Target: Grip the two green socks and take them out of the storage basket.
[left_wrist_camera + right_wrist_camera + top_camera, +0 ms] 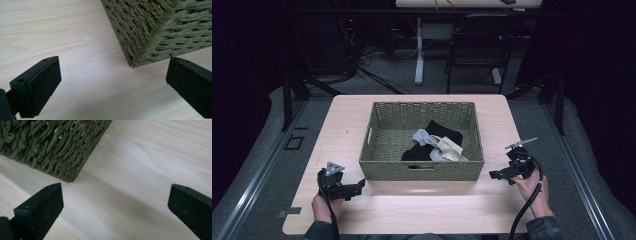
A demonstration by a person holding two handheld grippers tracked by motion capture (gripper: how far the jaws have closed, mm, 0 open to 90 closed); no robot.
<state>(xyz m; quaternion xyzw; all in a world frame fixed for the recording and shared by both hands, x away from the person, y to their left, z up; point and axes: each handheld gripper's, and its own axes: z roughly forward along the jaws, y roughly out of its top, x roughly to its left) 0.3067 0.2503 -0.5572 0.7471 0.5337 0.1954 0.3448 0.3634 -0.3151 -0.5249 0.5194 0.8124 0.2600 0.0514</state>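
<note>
A woven olive-green basket (377, 165) stands in the middle of the light wooden table (422, 205). Inside it lies a heap of socks: black (444, 132), grey (421, 136) and cream (449, 148). My left gripper (360, 184) rests low on the table by the basket's near left corner (132, 60), open, nothing between its jaws. My right gripper (492, 174) is held near the basket's near right corner (70, 178), open and empty too. Both point inward toward the basket.
Bare tabletop runs along the front edge between the two hands. Beyond the table stand a dark folding chair (477, 45) and a white desk leg (418, 50) on grey carpet, with cables on the floor.
</note>
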